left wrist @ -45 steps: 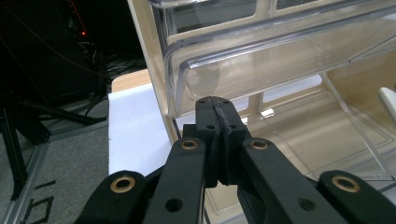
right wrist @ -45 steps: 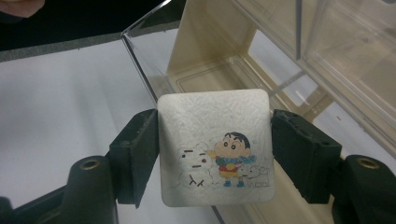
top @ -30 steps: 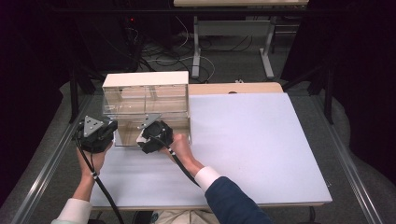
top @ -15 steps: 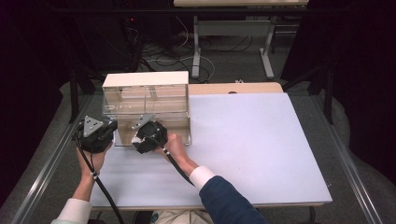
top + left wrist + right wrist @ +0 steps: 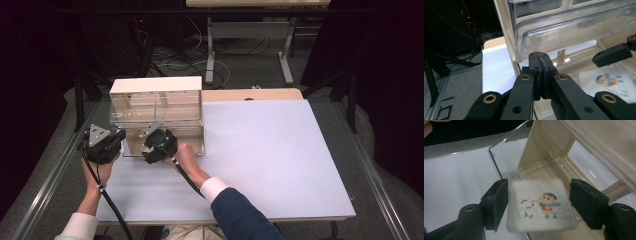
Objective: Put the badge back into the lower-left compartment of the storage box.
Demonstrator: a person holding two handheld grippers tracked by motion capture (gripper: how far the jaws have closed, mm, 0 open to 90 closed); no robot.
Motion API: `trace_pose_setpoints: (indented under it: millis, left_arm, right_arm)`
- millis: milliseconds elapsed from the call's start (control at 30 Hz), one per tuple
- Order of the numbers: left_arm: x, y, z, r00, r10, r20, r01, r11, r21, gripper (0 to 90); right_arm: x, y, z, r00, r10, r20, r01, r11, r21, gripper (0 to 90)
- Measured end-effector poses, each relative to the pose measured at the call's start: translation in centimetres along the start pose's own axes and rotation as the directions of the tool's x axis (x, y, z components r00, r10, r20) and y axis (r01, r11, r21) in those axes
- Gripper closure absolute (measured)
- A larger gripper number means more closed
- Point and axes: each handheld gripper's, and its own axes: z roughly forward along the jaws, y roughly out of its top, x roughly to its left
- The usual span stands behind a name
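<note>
While the white table (image 5: pixel 280 165) carried a cream drawer cabinet (image 5: pixel 156 86) at its far left corner, the cabinet's clear plastic lowest drawer (image 5: pixel 499 152) was seen pulled out toward the person, and a small white card printed with a cartoon boy and dog (image 5: pixel 541 206) was seen over the drawer's open tray, blurred as if dropping or just let go. The left gripper (image 5: pixel 541 63) was held at the drawer's left front corner with its jaws pressed fully together; whether the clear rim was pinched between them could not be told. The right gripper (image 5: pixel 539 202) was held just above the drawer, and its jaws had just been opening, the card lying between them but no longer pressed by the pads. The step in hand was judged to be the placing of the card in the drawer. For the next move, the right gripper would need to be drawn back clear of the tray so that the drawer could be pushed shut
</note>
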Motion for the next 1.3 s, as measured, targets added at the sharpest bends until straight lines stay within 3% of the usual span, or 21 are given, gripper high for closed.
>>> trace_pose_setpoints:
  millis: [167, 433, 633, 1033, 1300]
  left_arm:
    - [0.0, 0.0, 0.0, 1.0000, 0.001, 0.001, -0.001, 1.0000, 0.000, 90.0]
    - [0.0, 0.0, 0.0, 1.0000, 0.002, -0.002, -0.002, 1.0000, 0.000, 90.0]
    - [-0.1, 0.0, -0.1, 1.0000, 0.003, -0.003, -0.003, 1.0000, 0.005, 90.0]
    - [-0.1, 0.0, 0.0, 0.9999, 0.010, -0.008, -0.010, 0.9999, 0.002, 90.0]
    - [-0.2, 0.0, 0.0, 1.0000, 0.004, -0.007, -0.004, 1.0000, 0.002, 90.0]
  right_arm:
    - [0.4, -0.1, -0.6, 0.9996, 0.011, -0.027, -0.011, 1.000, 0.000, 16.0]
    - [0.5, -1.1, -3.4, 0.9969, -0.006, -0.078, 0.004, 1.000, -0.029, 15.0]
    - [0.2, -2.4, -5.1, 0.9956, 0.002, -0.094, -0.004, 1.000, -0.018, 13.9]
    - [-1.1, -5.1, -8.3, 0.9959, 0.015, -0.089, -0.017, 1.000, -0.024, 11.8]
    - [-2.2, -7.1, -10.5, 0.9965, 0.053, -0.065, -0.054, 0.998, -0.025, 9.5]
